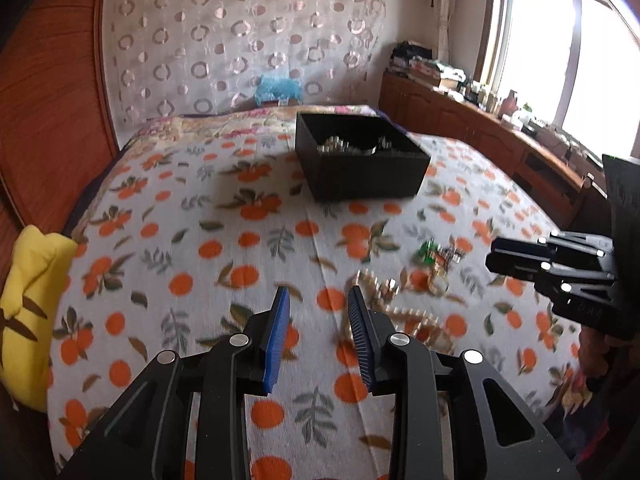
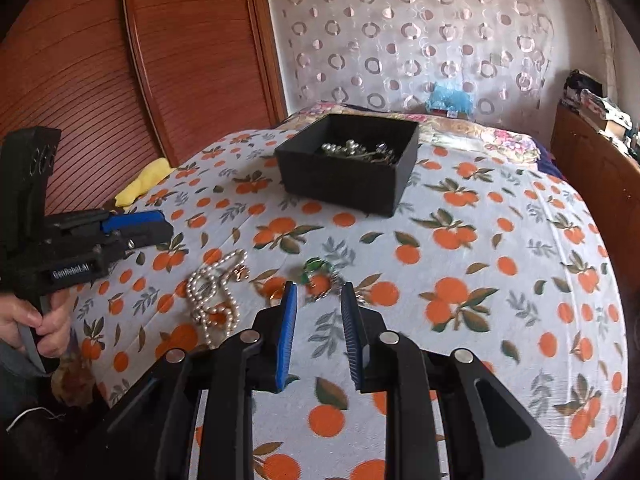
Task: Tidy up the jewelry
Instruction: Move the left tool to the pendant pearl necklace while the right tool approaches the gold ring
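Right wrist view shows the right claw (image 2: 319, 294) with its blue pads parted and nothing between them, above a bed (image 2: 500, 280) covered in an orange-print sheet. Just beyond its tips lies a green bead piece (image 2: 316, 268); a pearl necklace (image 2: 216, 296) lies coiled to the left. Further back sits a black box (image 2: 348, 178) with jewelry (image 2: 360, 148) inside. Left wrist view shows the left claw (image 1: 319, 296) likewise parted and empty above the sheet, the blurred necklace just to its right. A hand (image 2: 32, 320) grips the left claw's handle
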The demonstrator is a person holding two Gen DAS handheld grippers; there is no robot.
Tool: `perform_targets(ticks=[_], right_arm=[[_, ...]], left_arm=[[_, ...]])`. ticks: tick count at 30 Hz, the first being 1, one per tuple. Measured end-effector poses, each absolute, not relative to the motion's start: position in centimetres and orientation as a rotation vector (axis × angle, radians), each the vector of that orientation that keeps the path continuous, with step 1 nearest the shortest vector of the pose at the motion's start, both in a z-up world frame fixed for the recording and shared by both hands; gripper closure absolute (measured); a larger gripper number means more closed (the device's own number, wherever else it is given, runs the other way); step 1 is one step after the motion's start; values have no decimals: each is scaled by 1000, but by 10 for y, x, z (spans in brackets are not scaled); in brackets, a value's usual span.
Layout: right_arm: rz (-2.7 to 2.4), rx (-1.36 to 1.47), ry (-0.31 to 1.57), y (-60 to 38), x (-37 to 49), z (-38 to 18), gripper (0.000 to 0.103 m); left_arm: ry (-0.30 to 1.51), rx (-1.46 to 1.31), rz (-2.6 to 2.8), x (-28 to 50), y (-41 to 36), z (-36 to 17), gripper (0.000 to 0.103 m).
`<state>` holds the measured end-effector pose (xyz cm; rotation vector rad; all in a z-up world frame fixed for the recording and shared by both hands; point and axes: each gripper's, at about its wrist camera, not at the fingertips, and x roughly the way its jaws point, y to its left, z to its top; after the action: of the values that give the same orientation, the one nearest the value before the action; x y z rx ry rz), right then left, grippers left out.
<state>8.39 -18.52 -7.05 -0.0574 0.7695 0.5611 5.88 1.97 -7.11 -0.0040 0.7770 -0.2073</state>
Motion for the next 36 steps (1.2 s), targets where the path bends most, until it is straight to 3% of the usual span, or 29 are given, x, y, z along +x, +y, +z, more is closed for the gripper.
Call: perform_targets(ticks=[17, 32, 36], right_arm=[[613, -223, 879, -134, 105, -94, 78], [612, -282, 858, -125, 111, -97, 77], [619, -282, 855, -128, 108, -97, 82]], left_arm=[[809, 0, -223, 51, 13, -91, 74], [835, 10, -265, 68, 1, -87, 75], [858, 12, -287, 79, -3, -86, 76]])
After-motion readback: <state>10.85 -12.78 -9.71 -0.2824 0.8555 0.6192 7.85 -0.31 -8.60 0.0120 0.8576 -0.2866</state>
